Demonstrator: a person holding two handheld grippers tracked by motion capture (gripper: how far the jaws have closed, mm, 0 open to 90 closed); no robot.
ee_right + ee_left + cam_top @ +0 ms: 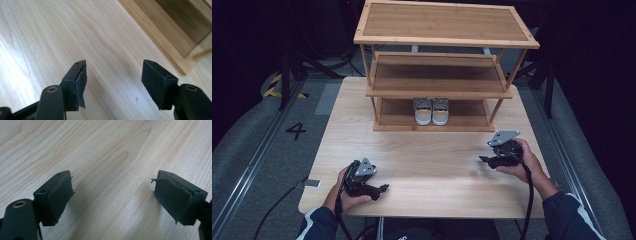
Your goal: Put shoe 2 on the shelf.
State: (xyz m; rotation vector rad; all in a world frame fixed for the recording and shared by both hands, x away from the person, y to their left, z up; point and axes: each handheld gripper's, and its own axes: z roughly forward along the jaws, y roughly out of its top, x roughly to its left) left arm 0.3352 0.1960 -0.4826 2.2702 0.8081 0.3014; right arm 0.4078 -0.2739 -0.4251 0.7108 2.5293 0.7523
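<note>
- Right hand-held gripper (pixel 484 159) hovers low over the bench (pixel 422 160), jaws parted, nothing between them.
- Left hand-held gripper (pixel 383 188) rests near the front edge, spread wide and empty too.
- The pair of shoes (pixel 431 111) sits on the rack's (pixel 446 35) bottom shelf, well apart from both.
- Best approach, I'd say: go in low under the middle shelf and square up to one shoe before closing.

We see a pale wood-grained worktop (pixel 427 150), a honey-brown bamboo rack (pixel 447 40), grey-and-yellow shoes (pixel 431 111), and our black fingers (pixel 60 195).
</note>
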